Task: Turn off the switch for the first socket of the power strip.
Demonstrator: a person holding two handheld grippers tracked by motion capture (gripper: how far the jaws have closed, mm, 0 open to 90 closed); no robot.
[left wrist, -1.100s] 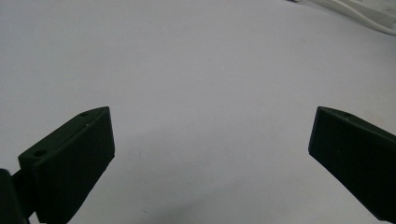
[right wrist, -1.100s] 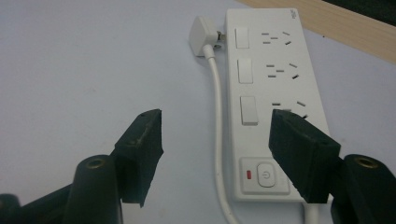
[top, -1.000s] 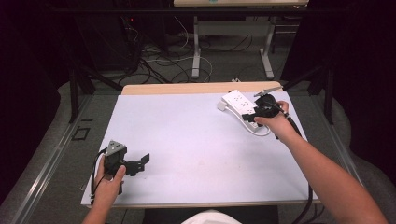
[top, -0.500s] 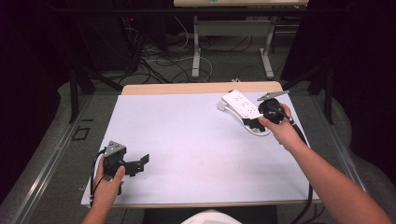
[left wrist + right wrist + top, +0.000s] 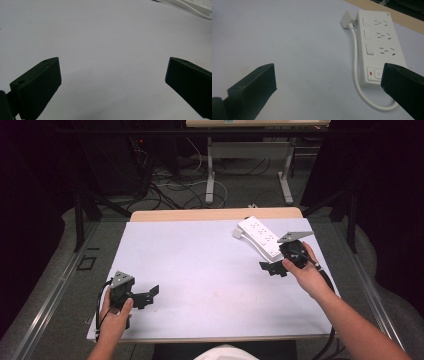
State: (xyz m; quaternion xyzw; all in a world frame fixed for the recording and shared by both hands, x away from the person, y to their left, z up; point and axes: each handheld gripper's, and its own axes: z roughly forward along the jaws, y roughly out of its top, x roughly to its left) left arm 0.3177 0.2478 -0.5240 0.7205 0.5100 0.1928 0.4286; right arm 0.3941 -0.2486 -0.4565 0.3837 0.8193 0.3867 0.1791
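A white power strip (image 5: 260,237) lies at the far right of the white tabletop (image 5: 210,270), its white plug (image 5: 236,233) beside its far end. In the right gripper view the power strip (image 5: 379,47) is ahead on the right. Its cable (image 5: 356,75) loops from the plug (image 5: 348,20) along its side. My right gripper (image 5: 272,268) hovers just nearer than the strip. Its jaws have just been opening and now stand open (image 5: 329,85) with nothing between them. My left gripper (image 5: 145,296) rests open at the near left corner, over bare table (image 5: 112,82).
A wooden strip (image 5: 215,214) runs along the table's far edge. Beyond it, on the floor, are the legs of another table (image 5: 210,180) and loose cables (image 5: 170,185). The strip's end shows in the left gripper view's corner (image 5: 190,5).
My right gripper has drawn back from over the power strip toward the near side, and its jaws stand wider apart. The power strip and my left gripper have stayed put.
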